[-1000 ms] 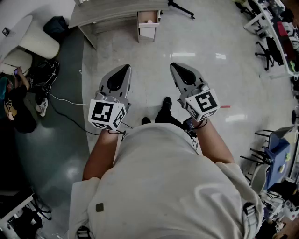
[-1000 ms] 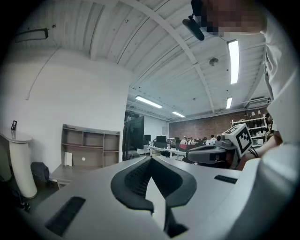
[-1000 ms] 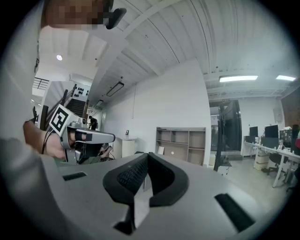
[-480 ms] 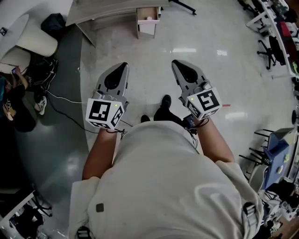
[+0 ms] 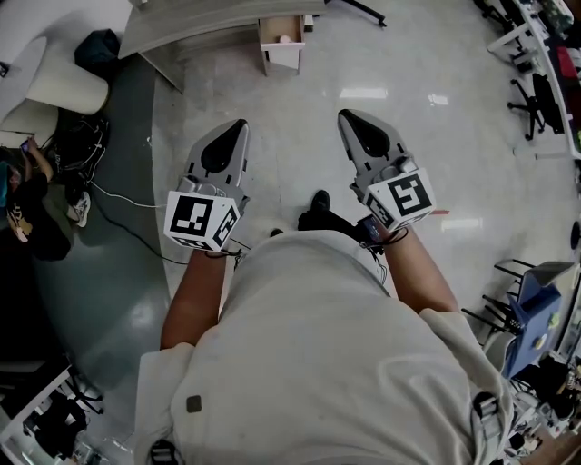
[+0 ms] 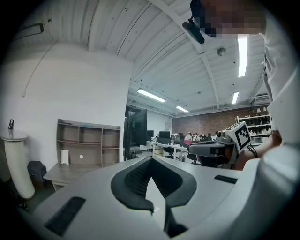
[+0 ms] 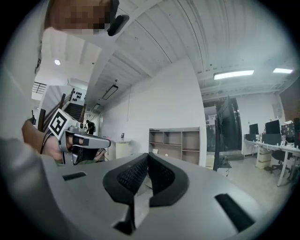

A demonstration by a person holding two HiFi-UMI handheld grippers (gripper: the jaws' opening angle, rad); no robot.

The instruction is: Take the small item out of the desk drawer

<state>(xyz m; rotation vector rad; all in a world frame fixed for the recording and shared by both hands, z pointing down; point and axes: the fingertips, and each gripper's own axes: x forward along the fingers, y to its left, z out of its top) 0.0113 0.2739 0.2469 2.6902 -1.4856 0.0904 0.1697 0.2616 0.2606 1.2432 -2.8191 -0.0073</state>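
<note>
Change since the earlier frame: both tools have edged up the head view toward the counter (image 5: 209, 20), and its open drawer (image 5: 281, 58) now sits nearer the top edge.
Left tool (image 5: 240, 123): clenched, empty, held level and pointing forward, probably just being carried on the approach.
Small item (image 5: 284, 39): pale pinkish, lying in the drawer, well ahead of both tools and between their lines.
Right tool (image 5: 344, 114): clenched, empty, level, mirroring the left; nothing reached yet.
</note>
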